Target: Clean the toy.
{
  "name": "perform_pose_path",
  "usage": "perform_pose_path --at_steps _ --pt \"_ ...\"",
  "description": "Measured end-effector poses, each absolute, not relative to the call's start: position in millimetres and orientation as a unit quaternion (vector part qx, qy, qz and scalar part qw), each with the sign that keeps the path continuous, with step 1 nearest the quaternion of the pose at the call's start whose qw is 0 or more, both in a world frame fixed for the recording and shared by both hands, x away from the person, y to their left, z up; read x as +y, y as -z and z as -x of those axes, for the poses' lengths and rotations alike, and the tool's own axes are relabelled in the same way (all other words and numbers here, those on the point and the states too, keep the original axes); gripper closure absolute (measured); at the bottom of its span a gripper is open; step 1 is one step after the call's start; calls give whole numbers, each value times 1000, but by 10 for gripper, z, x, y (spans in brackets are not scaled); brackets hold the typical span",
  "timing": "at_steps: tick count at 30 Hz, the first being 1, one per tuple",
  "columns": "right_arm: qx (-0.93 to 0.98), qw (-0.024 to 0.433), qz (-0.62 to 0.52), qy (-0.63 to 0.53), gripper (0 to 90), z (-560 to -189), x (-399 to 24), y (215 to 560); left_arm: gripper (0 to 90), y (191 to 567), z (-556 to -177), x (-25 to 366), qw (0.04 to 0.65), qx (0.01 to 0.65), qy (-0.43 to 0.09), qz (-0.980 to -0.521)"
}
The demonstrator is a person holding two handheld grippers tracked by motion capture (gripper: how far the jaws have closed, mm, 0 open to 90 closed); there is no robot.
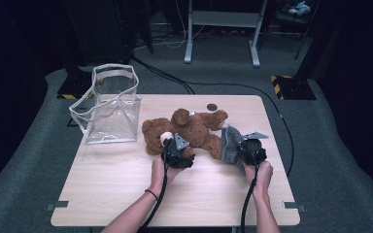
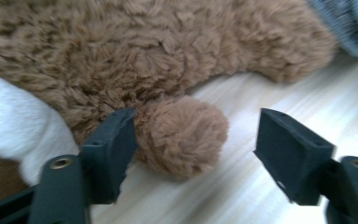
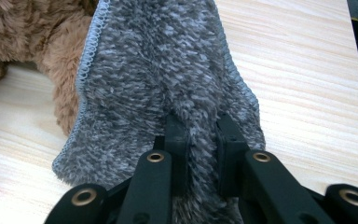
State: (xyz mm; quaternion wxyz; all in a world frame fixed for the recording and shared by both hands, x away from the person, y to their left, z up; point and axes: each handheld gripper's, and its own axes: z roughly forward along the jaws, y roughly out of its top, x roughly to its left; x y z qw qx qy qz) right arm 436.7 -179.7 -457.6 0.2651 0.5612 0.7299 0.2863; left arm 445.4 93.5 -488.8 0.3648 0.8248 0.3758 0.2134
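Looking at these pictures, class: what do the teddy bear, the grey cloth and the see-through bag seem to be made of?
Teddy bear: brown plush, probably synthetic; long shaggy pile.
Grey cloth: fuzzy, towel-like fabric with a stitched edge; likely microfibre or fleece.
See-through bag: clear glossy plastic, probably vinyl, with pale trim; the table shows through.

Table brightly lit, surroundings dark; left gripper view blurred.

fluffy brown plush bear (image 1: 187, 130), fuzzy grey cloth (image 3: 163, 79), matt wood table (image 1: 209, 189)

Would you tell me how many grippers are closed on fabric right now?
1: the right gripper pinches the grey cloth beside the teddy bear; the left gripper stands open around the bear's paw.
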Motion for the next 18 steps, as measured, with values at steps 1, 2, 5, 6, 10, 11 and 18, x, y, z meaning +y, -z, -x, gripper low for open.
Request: perform_pose_path --at_steps 1,2,5,6,10,11,18 --pt "729 265 -562 -287 787 -4365 -1802 4575 334 4916 -4474 925 356 379 -213 -827" --pt "729 265 -563 -287 788 -4364 -1806 4573 355 4955 -4501 925 354 383 -213 -826" --pt "730 264 -562 -287 788 -4358 -1820 4566 456 5017 -4552 939 349 386 -218 -825" --pt "728 266 -564 -286 788 -4358 -1824 4564 523 5025 -4559 945 352 383 -214 -827" --pt "727 268 -563 -287 788 -4360 -1840 4553 673 5028 -4563 952 360 364 -219 -831" --pt "726 268 -564 -288 788 -4359 -1840 4547 708 5024 -4568 975 366 356 -217 -832" --pt "724 272 -561 -296 789 -4363 -1841 4440 772 4938 -4516 1148 410 321 -213 -827"
